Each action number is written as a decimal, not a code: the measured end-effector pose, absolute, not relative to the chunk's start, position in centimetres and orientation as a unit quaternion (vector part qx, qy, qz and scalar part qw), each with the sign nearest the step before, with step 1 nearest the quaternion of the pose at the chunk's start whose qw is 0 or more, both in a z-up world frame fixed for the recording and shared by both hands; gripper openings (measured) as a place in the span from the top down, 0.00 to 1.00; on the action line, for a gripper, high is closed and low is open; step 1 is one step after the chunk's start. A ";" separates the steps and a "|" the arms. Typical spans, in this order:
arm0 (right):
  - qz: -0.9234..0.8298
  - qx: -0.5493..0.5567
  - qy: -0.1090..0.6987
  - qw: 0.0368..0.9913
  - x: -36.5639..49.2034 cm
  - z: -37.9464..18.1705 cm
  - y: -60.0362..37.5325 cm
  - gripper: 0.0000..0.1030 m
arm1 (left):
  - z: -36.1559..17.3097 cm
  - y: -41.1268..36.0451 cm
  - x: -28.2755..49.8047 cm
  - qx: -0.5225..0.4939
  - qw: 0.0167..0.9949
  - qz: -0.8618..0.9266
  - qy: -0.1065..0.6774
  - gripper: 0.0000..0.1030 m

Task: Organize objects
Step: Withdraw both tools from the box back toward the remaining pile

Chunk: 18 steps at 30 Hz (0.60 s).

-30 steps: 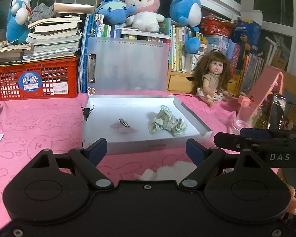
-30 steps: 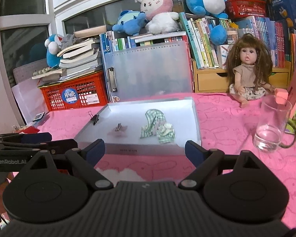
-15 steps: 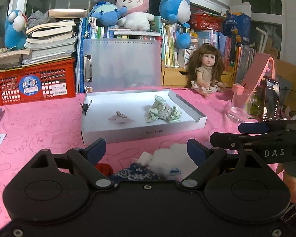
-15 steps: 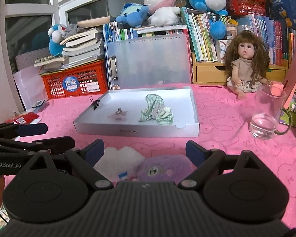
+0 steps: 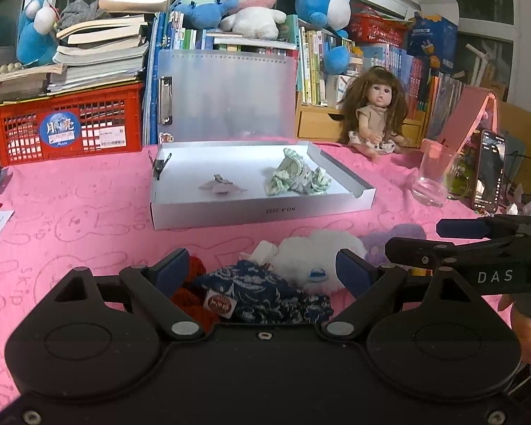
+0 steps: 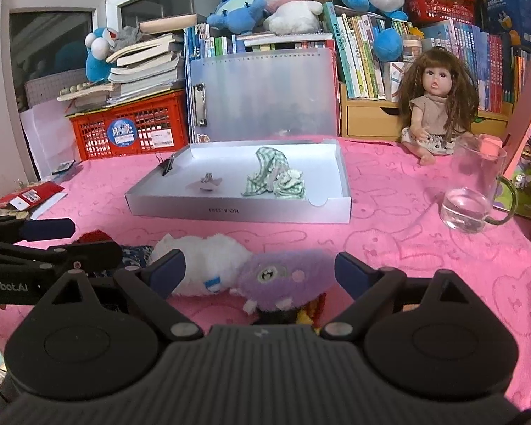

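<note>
on the pink desk [image 5: 70, 212], before the white tray [image 5: 258, 209], both the left gripper [image 5: 262, 272] and right gripper [image 6: 260, 269] are held with fingers spread over a blue patterned cloth [image 5: 262, 294] and a purple plush [image 6: 283, 279].

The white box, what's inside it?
Inside the white box: a crumpled green checked cloth, a small metal clip on a pale scrap, and a black binder clip on its rim. Anything under the cloth is hidden.

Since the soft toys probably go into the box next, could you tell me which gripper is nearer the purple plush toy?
Right. The purple plush toy lies directly between the open right gripper fingers, while the left gripper sits further left, over the blue patterned cloth.
</note>
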State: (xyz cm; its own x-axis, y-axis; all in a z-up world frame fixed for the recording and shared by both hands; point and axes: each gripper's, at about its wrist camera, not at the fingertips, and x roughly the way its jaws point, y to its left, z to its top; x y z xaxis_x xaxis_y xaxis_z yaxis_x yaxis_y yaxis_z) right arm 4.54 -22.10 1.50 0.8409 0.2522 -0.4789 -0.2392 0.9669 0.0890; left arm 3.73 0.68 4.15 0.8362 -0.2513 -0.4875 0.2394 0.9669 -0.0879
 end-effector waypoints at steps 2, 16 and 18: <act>0.127 0.010 0.253 0.959 4.4 1.3 -22.1 0.07 | 3.8 0.7 3.6 -0.011 0.957 -0.127 0.260 0.14; 0.114 -0.002 0.259 0.959 5.0 0.6 -21.9 0.07 | 3.0 0.3 3.5 -0.007 0.955 -0.131 0.267 0.20; 0.110 -0.010 0.258 0.960 5.1 0.4 -21.8 0.07 | 2.8 0.1 3.5 0.001 0.955 -0.130 0.266 0.20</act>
State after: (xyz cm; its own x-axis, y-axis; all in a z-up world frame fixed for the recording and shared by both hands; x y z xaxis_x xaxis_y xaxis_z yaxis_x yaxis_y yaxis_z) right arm 5.14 -21.77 0.44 0.8427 0.2055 -0.4976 -0.2160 0.9757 0.0371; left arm 3.45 0.11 2.85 0.8249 -0.2479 -0.5081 0.2490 0.9662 -0.0672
